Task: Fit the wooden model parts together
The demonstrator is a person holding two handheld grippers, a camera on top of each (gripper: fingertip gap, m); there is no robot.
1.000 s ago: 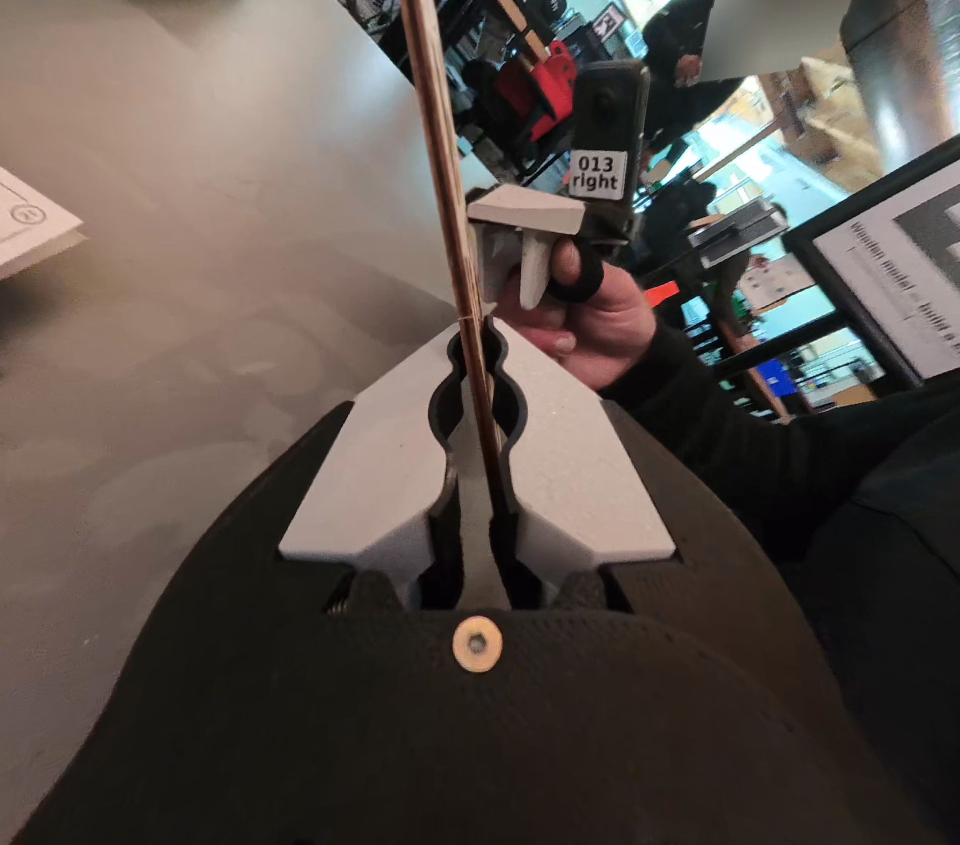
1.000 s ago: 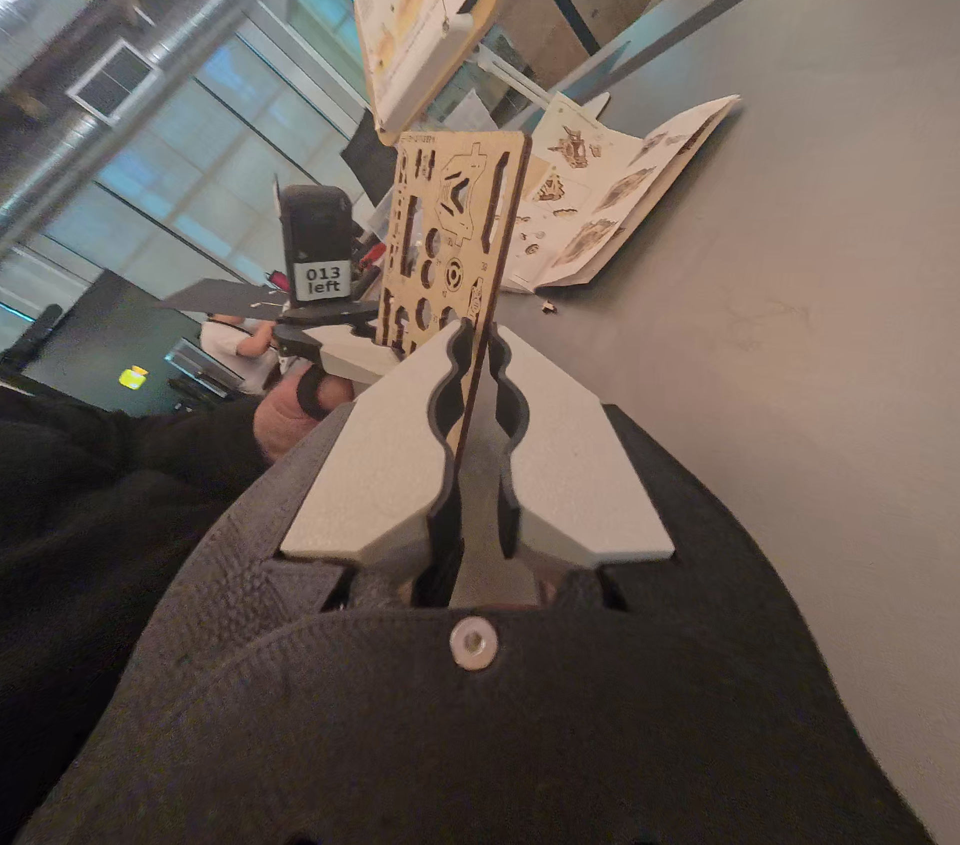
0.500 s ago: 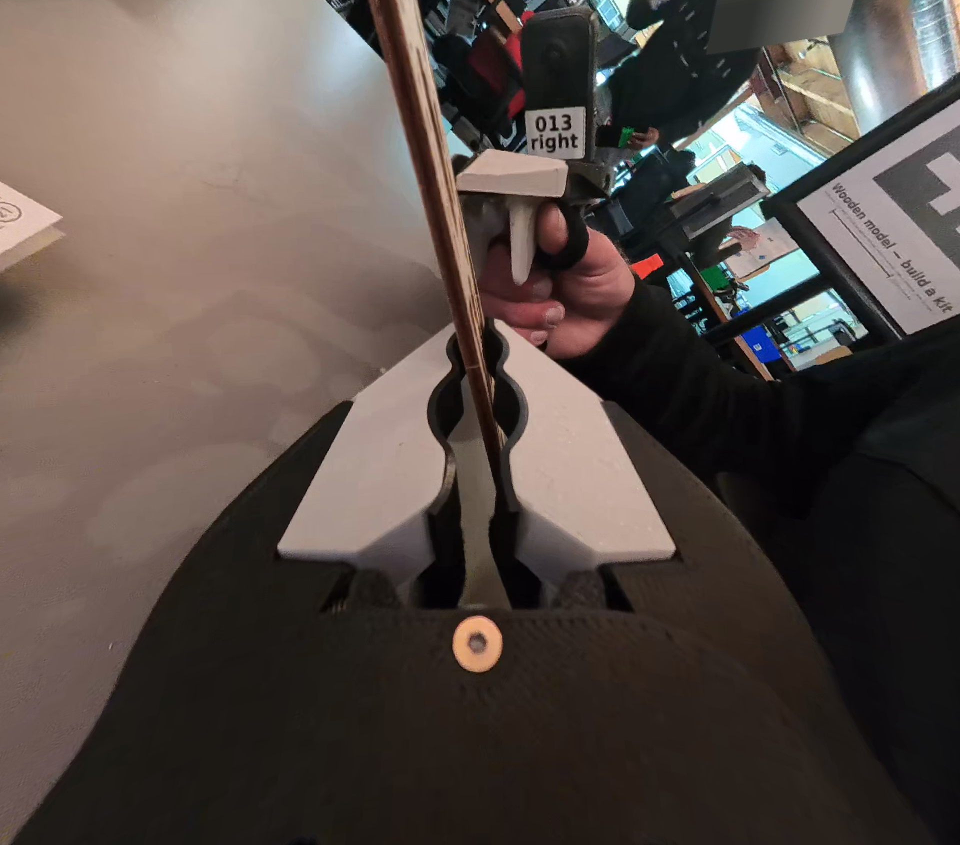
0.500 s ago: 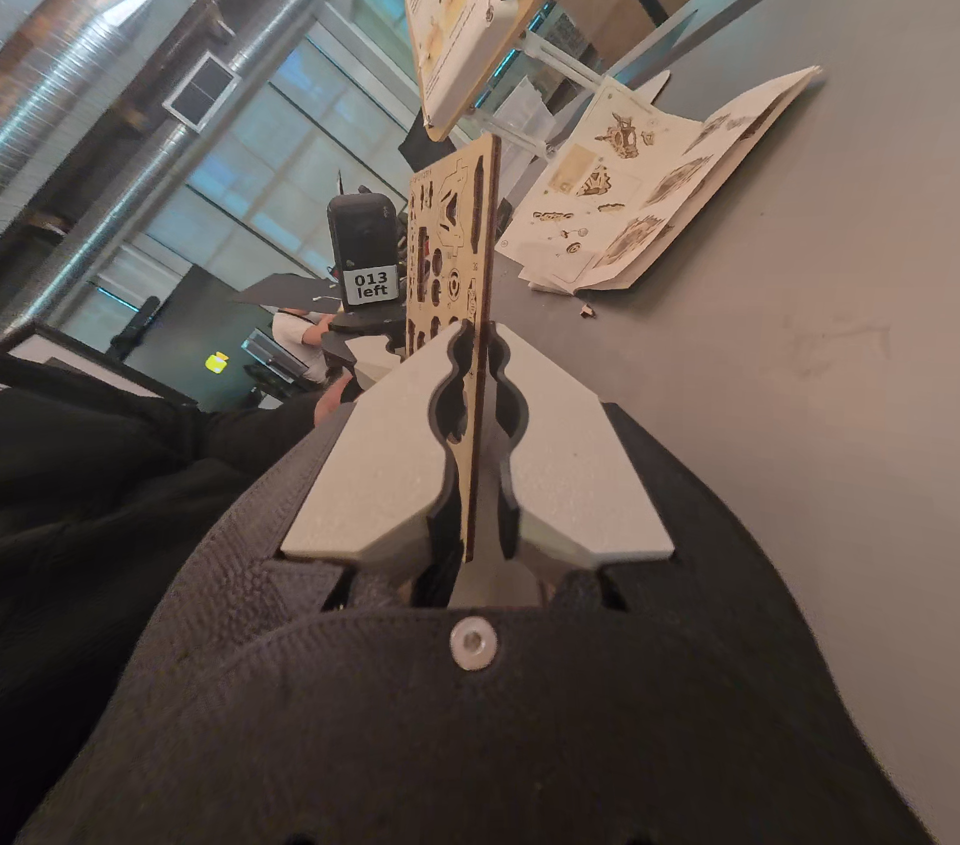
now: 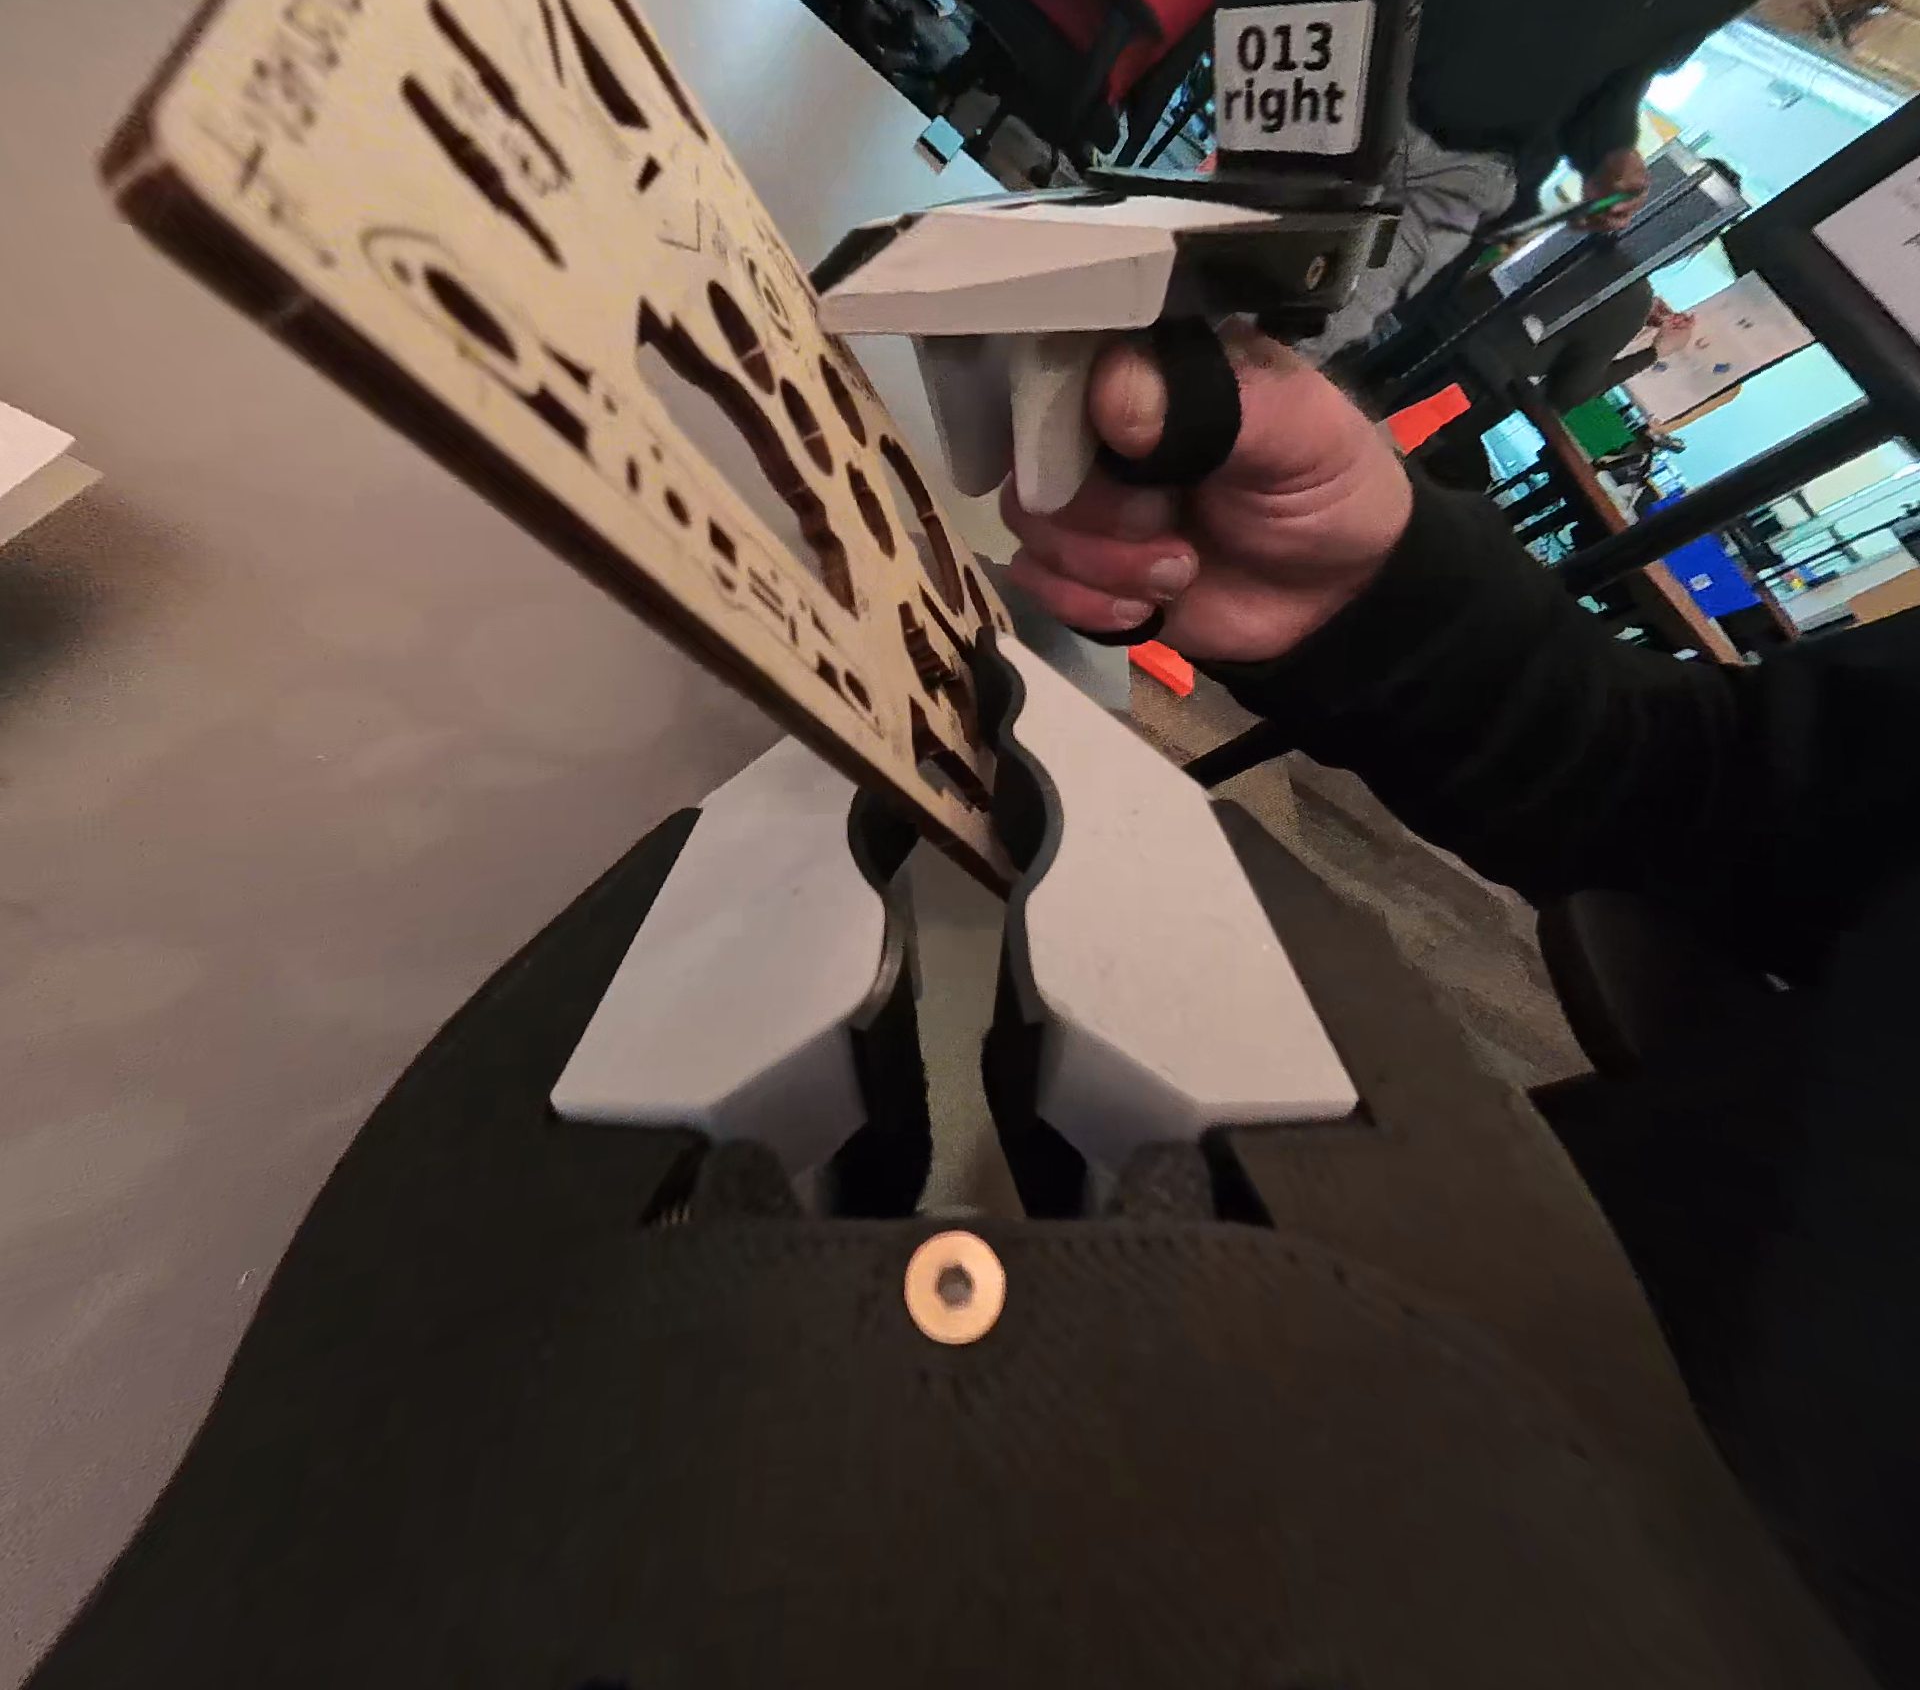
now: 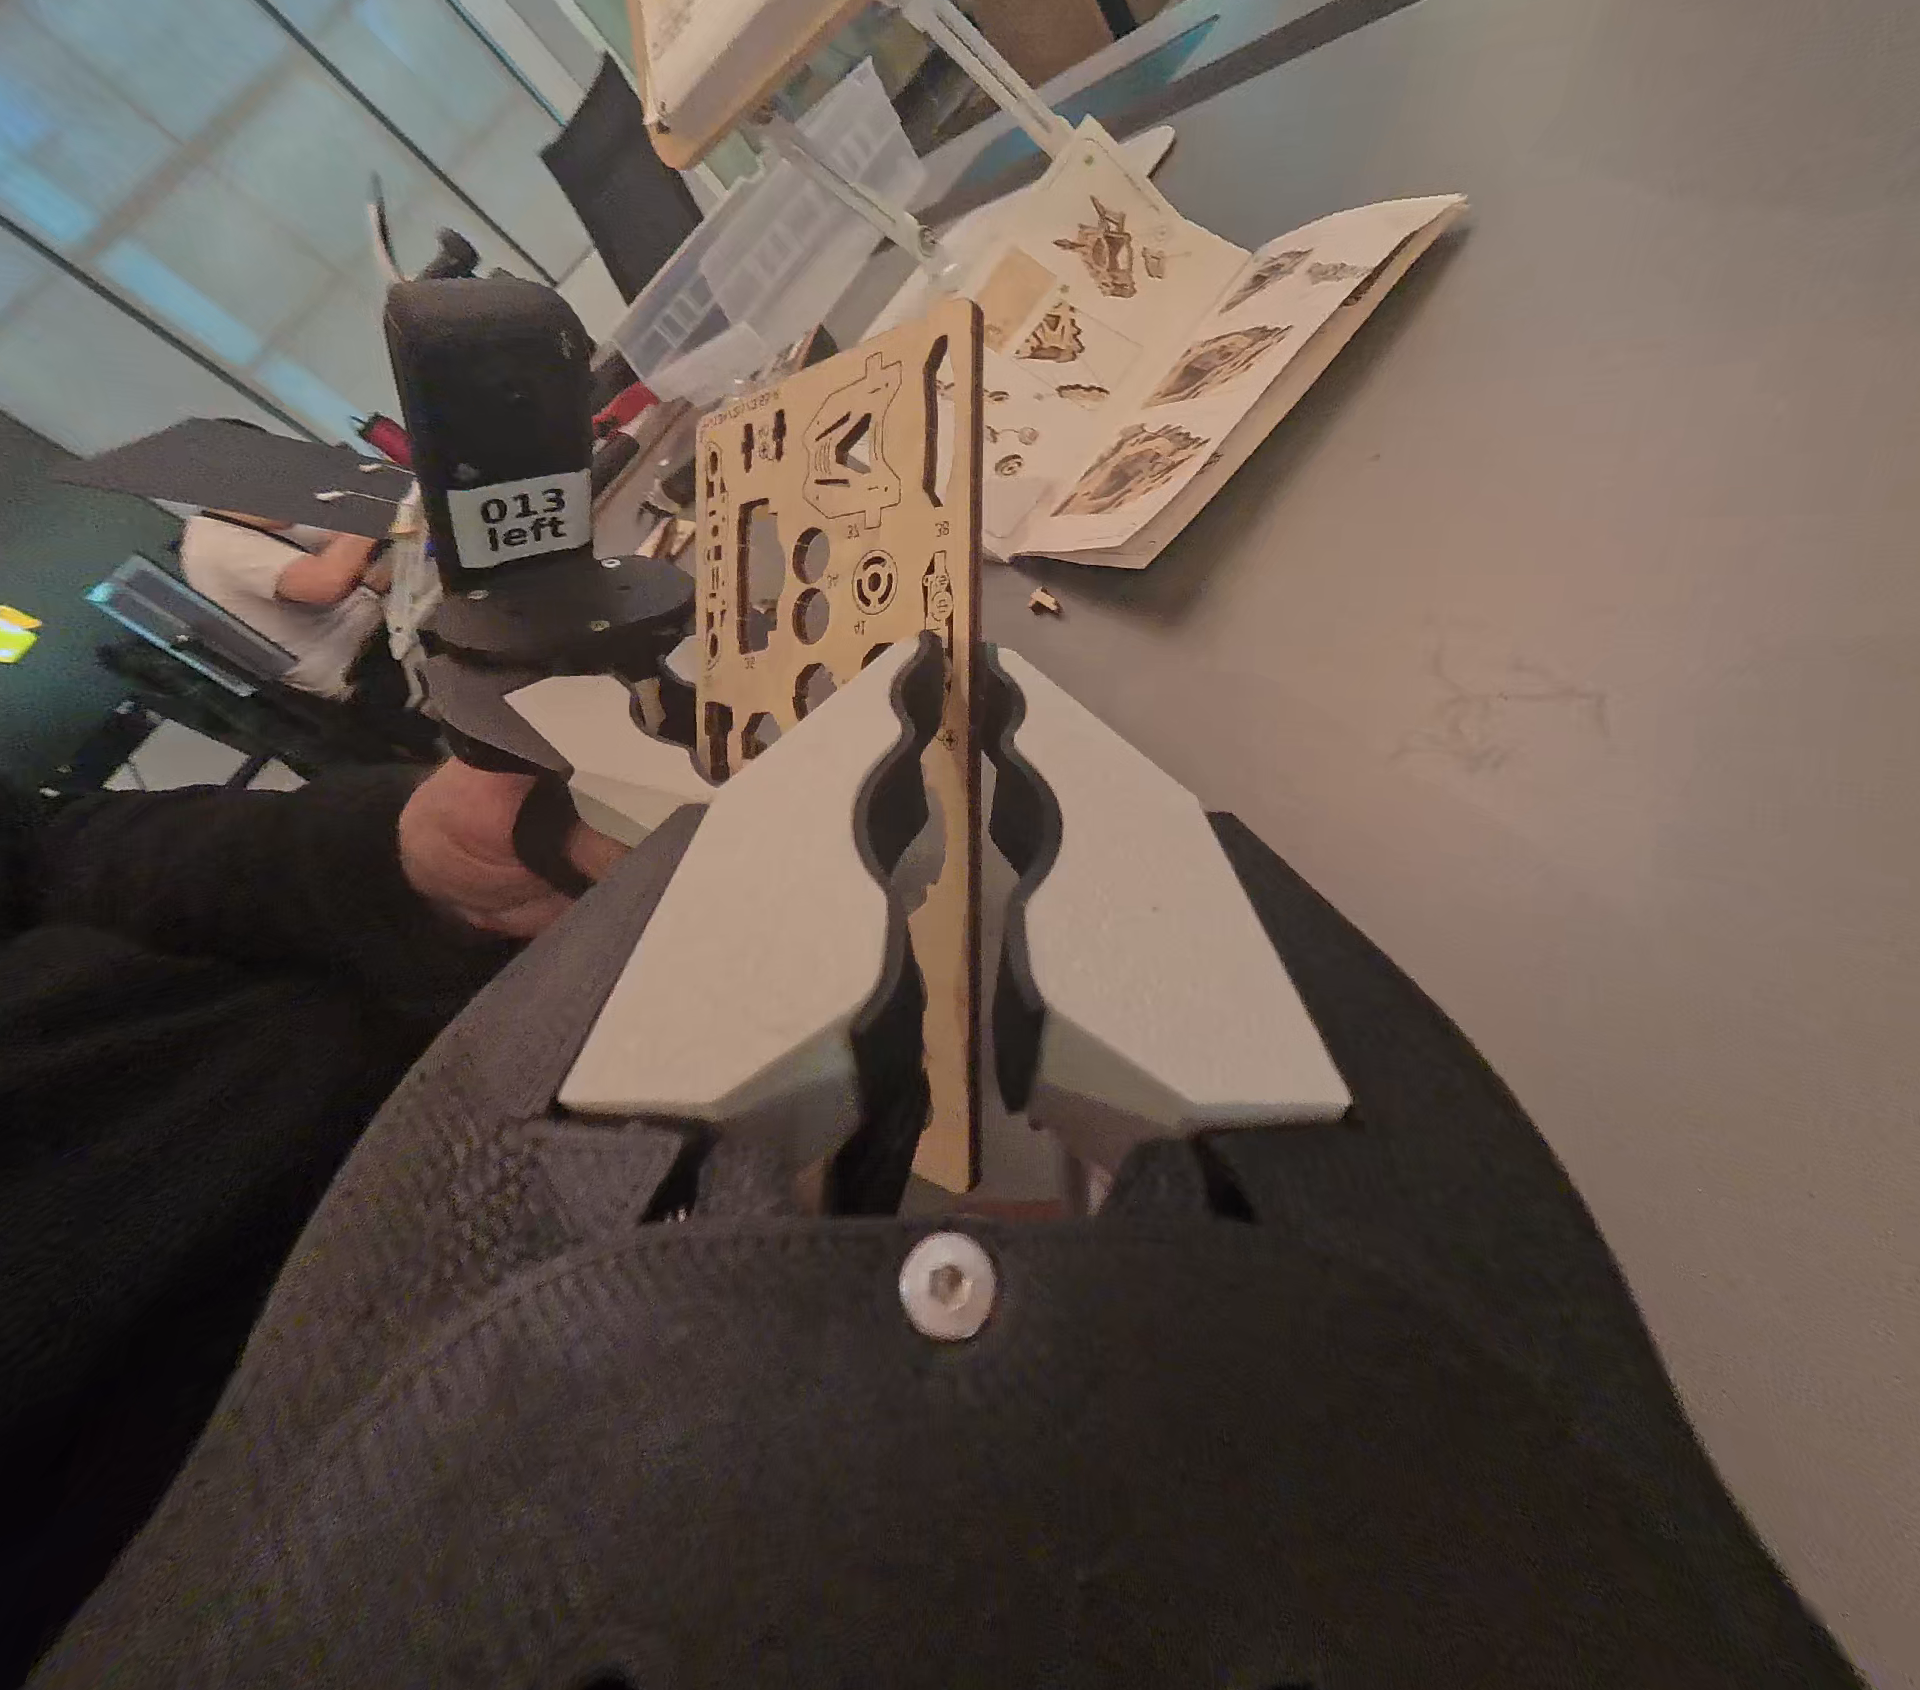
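A thin laser-cut wooden sheet (image 5: 499, 310), many small parts already punched out, is lifted above a grey table (image 5: 260, 809). At its left end, the left gripper (image 5: 951, 819) has jaws narrowed around one corner; a small gap shows beside the wood, so firm pinching cannot be confirmed. The sheet tilts away leftward from those jaws. At its other end, the right gripper (image 6: 961, 819) has jaws close around the sheet's edge, which runs deep between them, apparently steadying it for pressing out pieces. Beyond the right jaws, an open instruction booklet (image 6: 1195, 393) lies flat.
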